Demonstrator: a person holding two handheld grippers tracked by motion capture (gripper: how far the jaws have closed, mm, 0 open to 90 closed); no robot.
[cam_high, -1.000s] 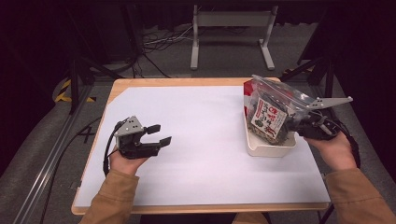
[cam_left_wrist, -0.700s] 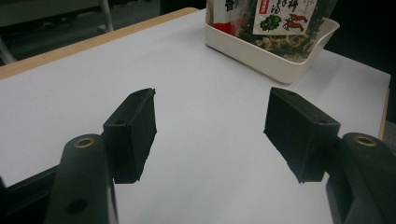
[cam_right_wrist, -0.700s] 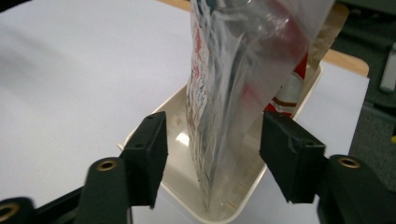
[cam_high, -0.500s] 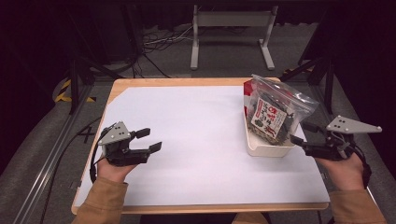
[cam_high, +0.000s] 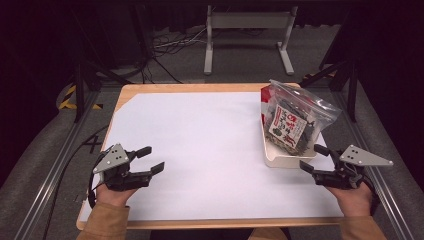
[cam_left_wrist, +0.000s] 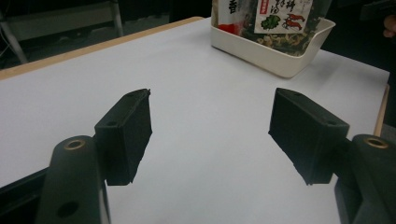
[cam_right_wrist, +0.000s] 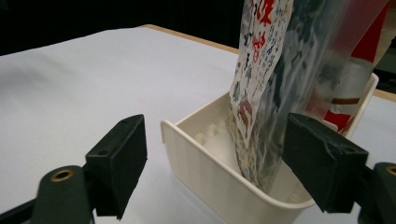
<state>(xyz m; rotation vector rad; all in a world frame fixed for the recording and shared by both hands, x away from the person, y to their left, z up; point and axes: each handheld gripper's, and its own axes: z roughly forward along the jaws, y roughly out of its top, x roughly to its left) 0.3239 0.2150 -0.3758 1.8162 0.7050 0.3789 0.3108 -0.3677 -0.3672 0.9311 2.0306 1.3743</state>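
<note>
This looks like a lab or recording studio. Black curtains (cam_high: 45, 45) ring the white-covered surface (cam_high: 200, 140), with metal rails (cam_high: 55, 165), floor cables (cam_high: 165, 47) and a stand (cam_high: 247, 30) around it.

Cream tray (cam_high: 280, 159); clear bag (cam_high: 295, 117), red-white label; black jaws.

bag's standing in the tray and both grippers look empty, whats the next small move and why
Probably draw the right gripper a little further back from the white tray. Its jaws have just been opening and nothing is between them, while the snack bag stands in the tray, leaning on a red-and-white pack behind. The left gripper is open over bare table, so nothing there needs doing.
</note>
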